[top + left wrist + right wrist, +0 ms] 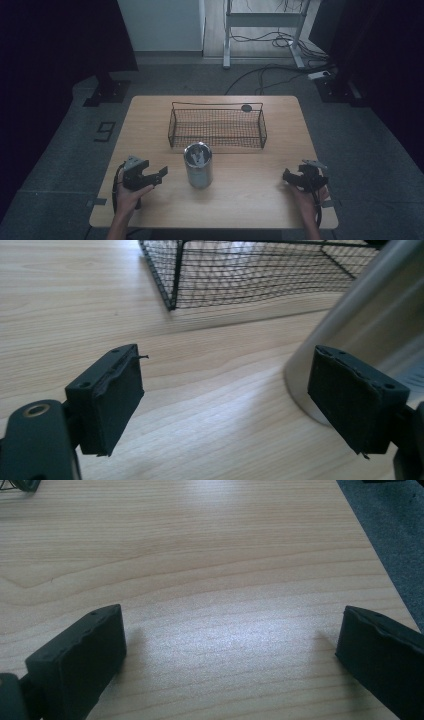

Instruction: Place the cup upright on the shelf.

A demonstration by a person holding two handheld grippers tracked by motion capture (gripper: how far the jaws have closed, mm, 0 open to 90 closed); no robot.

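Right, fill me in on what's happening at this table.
A person sits at a wooden table with a claw in each hand. The left claw is open beside a metal canister that stands upright in front of a wire basket, not touching it. The right claw is open too, low over bare wood near the table's right edge. Nothing is gripped yet.

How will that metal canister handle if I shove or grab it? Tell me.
The metal canister stands upright and tall, so a high shove probably tips it. Its smooth shiny wall may slip in the left claw. Once down, it would likely roll.
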